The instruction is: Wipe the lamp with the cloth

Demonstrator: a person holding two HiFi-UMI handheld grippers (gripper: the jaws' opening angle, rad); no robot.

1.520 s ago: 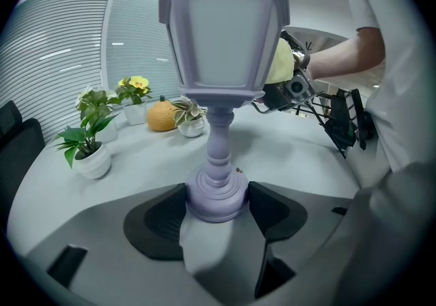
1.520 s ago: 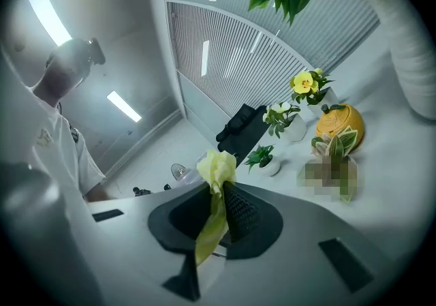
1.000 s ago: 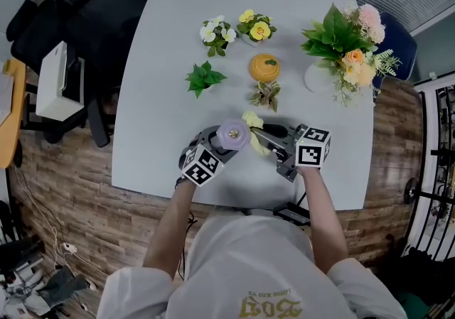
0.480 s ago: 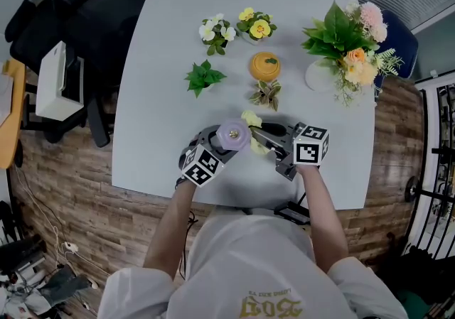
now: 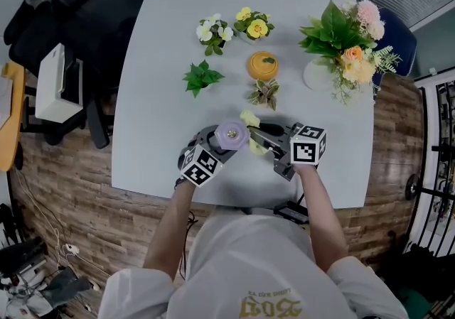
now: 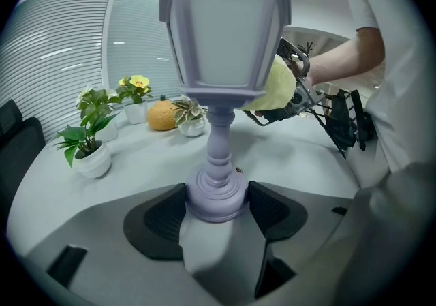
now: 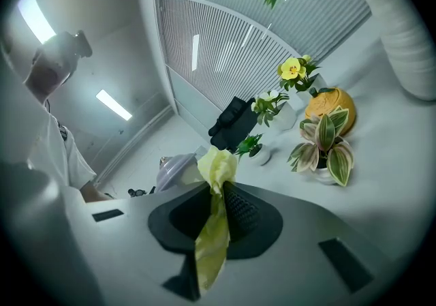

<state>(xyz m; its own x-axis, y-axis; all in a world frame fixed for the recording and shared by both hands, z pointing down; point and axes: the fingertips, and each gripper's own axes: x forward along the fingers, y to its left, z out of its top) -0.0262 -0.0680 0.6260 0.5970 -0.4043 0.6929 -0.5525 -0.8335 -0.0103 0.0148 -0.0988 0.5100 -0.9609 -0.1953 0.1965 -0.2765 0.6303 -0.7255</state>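
A lilac lantern-shaped lamp stands upright on a turned stem, and my left gripper is shut on its round base. From above, the lamp's top sits near the table's front edge, with the left gripper just below it. My right gripper is shut on a pale yellow cloth, whose bunched end presses against the lamp's right side. In the head view the cloth shows beside the lamp, with the right gripper to its right.
On the white table behind the lamp stand small potted plants, flower pots, an orange pumpkin-like ornament, a striped-leaf plant and a big bouquet. A black chair stands at the left.
Both grippers, the lamp and the cloth have stayed almost in place; the right gripper has shifted only slightly.
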